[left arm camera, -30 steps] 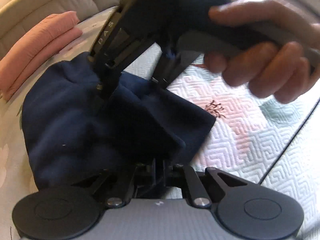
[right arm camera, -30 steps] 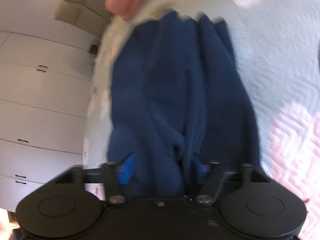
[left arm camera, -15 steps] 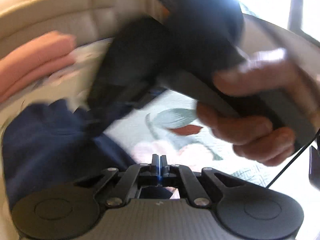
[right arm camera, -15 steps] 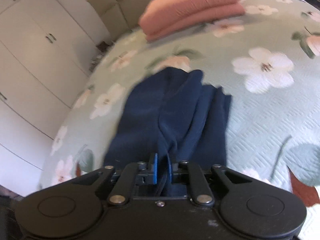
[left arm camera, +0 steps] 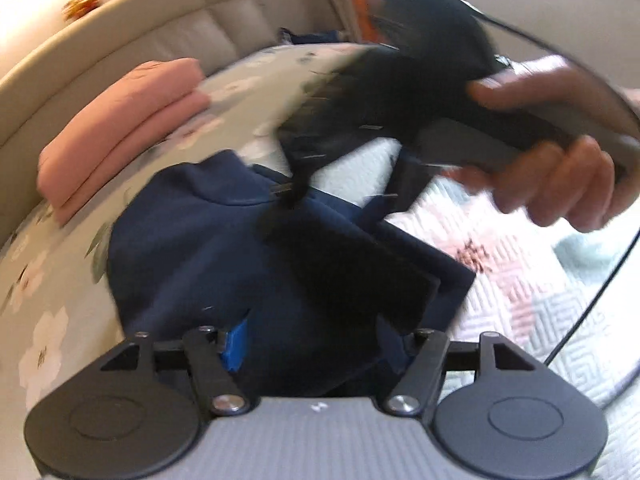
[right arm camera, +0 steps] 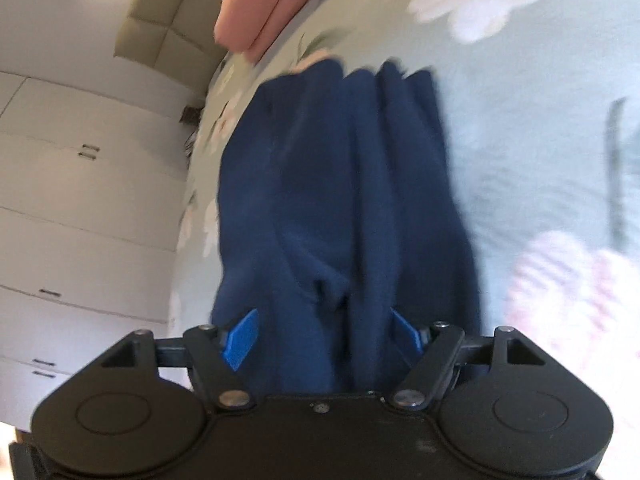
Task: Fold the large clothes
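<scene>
Both grippers, left and right, have just opened wide and let go; the blue top lies bunched on the bed. A finger could snag it and spoil the fold

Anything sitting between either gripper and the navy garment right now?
Nothing visible. The navy garment lies bunched directly between the spread blue fingers of the right gripper, whose jaws have just opened, and under the left gripper, also just opened.
</scene>
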`<control>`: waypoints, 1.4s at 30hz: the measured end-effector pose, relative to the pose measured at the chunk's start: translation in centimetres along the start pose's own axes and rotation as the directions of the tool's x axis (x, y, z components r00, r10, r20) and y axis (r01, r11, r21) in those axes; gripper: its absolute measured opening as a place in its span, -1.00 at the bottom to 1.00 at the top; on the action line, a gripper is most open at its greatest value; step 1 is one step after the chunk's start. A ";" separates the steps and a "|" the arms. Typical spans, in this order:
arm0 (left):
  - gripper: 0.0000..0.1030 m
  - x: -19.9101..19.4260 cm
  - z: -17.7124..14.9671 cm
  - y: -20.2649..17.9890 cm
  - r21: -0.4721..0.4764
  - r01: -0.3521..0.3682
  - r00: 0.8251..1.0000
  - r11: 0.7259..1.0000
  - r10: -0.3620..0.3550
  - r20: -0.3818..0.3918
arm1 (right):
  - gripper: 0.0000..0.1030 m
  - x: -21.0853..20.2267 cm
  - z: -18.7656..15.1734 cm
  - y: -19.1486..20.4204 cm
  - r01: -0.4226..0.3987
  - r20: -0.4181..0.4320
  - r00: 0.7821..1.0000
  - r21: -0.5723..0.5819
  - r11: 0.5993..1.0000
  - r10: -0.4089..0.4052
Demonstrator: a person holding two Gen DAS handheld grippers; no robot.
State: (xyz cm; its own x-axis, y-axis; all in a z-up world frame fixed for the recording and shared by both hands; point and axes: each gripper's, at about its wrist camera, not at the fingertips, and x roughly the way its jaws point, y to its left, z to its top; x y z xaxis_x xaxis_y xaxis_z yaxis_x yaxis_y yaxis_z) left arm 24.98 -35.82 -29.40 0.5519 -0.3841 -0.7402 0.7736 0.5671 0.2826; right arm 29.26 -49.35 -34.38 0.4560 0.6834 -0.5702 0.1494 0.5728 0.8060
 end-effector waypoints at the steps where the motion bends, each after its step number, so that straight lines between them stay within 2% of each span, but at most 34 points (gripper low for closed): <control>1: 0.31 0.8 0.0 -0.2 0.007 0.023 1.000 1.000 -0.023 -0.008 | 0.46 0.5 -0.1 1.0 -0.003 0.012 1.000 -0.031 1.000 0.003; 2: 0.31 1.4 0.2 -0.5 0.011 0.045 0.999 0.999 -0.044 -0.018 | 0.26 0.9 -0.2 1.8 0.022 0.019 1.000 -0.068 0.997 -0.021; 3: 0.26 2.1 0.3 -0.8 0.020 0.056 0.998 0.998 -0.055 -0.029 | -0.40 1.3 -0.2 2.7 0.069 0.022 0.998 -0.114 0.991 -0.067; 4: 0.20 2.5 0.5 -1.1 0.040 0.072 0.997 0.997 -0.070 -0.042 | -0.51 1.3 -0.2 3.3 0.090 0.027 0.996 -0.146 0.985 -0.087; 6: 0.19 2.7 0.8 -1.5 0.066 0.055 0.998 0.996 -0.054 -0.026 | -0.58 0.7 -0.1 3.7 0.073 0.043 0.997 -0.151 0.986 -0.067; 8: 0.16 2.8 1.1 -1.2 0.037 0.050 0.999 0.998 -0.050 -0.009 | -0.61 -0.4 0.0 4.5 0.071 0.050 0.997 -0.182 0.981 -0.063; 9: 0.05 2.8 1.2 -1.1 0.023 0.039 0.999 0.999 -0.039 -0.004 | -0.62 -0.8 0.1 4.7 0.067 0.042 0.997 -0.188 0.980 -0.060; 10: 0.02 2.5 1.2 -1.4 0.016 0.023 1.000 1.000 -0.023 -0.004 | -0.62 -1.1 0.2 4.8 0.059 0.033 0.998 -0.182 0.982 -0.054; 11: -0.13 2.5 1.3 -1.6 0.028 0.006 1.000 1.000 -0.006 -0.003 | -0.62 -1.1 0.3 4.7 0.049 0.025 0.999 -0.153 0.987 -0.045; 12: -0.50 2.5 1.4 -1.8 0.039 -0.008 1.000 0.999 0.008 0.001 | -0.62 -1.0 0.6 4.4 0.033 0.012 0.999 -0.117 0.993 -0.032; 13: -0.77 2.5 1.4 -1.9 0.042 -0.033 0.999 0.999 0.033 -0.001 | -0.62 -0.8 0.8 4.3 0.026 0.004 1.000 -0.098 0.995 -0.025; 15: -0.88 2.6 1.5 -1.6 0.007 -0.079 0.997 0.997 0.079 0.000 | -0.63 -1.0 0.8 4.5 0.024 0.012 1.000 -0.110 0.994 -0.023; 17: -0.89 2.0 1.7 -1.2 -0.041 -0.064 0.997 0.997 0.065 0.034 | -0.64 -1.5 0.6 4.8 0.018 0.032 0.999 -0.123 0.992 -0.014; 20: -0.90 1.8 2.5 -1.4 -0.051 -0.033 0.997 0.998 0.036 0.073 | -0.65 -2.5 0.6 5.4 0.027 0.066 0.998 -0.142 0.990 -0.018; 27: -0.90 1.6 4.7 -2.3 -0.098 0.091 0.987 0.991 -0.076 0.145 | -0.65 -6.4 0.4 4.8 0.054 0.121 0.992 -0.132 0.990 -0.038; 29: -0.90 2.8 4.5 -2.6 -0.121 0.130 0.986 0.984 -0.115 0.125 | -0.66 -6.6 0.0 3.8 0.089 0.131 0.989 -0.117 0.989 -0.074; 31: -0.89 4.9 3.6 -3.0 -0.149 0.165 0.985 0.975 -0.156 0.071 | -0.66 -5.4 -0.6 2.1 0.153 0.121 0.982 -0.093 0.984 -0.142; 34: -0.87 8.6 0.9 -3.3 -0.181 0.174 0.982 0.968 -0.185 -0.045 | -0.66 -2.3 -1.3 -1.2 0.235 0.056 0.971 -0.019 0.972 -0.233; 35: -0.85 8.7 0.1 -3.1 -0.196 0.187 0.979 0.962 -0.199 -0.039 | -0.66 -1.5 -1.5 -2.0 0.239 0.034 0.970 0.007 0.971 -0.239; 36: -0.82 8.3 -0.3 -2.7 -0.210 0.208 0.976 0.955 -0.217 -0.023 | -0.61 -1.2 -1.6 -2.4 0.242 0.025 0.970 0.024 0.970 -0.242; 38: -0.80 6.6 -0.8 -2.0 -0.220 0.253 0.966 0.942 -0.259 0.001 | -0.26 -1.8 -1.2 -2.0 0.260 0.023 0.965 0.014 0.965 -0.261; 39: -0.78 5.7 -1.1 -1.6 -0.218 0.272 0.961 0.937 -0.274 0.020 | 0.08 -2.4 -0.9 -1.5 0.277 0.027 0.961 0.000 0.961 -0.277; 41: -0.72 3.0 -1.4 -0.5 -0.220 0.300 0.954 0.928 -0.293 0.065 | 0.16 -4.2 0.0 0.2 0.312 0.063 0.949 -0.067 0.948 -0.308; 42: -0.60 1.6 -1.5 0.5 -0.229 0.304 0.953 0.925 -0.291 0.088 | 0.16 -5.1 0.5 1.7 0.345 0.103 0.937 -0.127 0.930 -0.333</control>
State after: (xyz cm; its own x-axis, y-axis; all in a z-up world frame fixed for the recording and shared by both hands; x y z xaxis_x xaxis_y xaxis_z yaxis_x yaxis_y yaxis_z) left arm 25.76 -35.04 -31.38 0.3279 -0.5953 -0.7335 0.8120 0.5745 -0.1033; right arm 27.61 -52.06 -30.04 0.4679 0.4031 -0.7865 0.1847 0.8257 0.5331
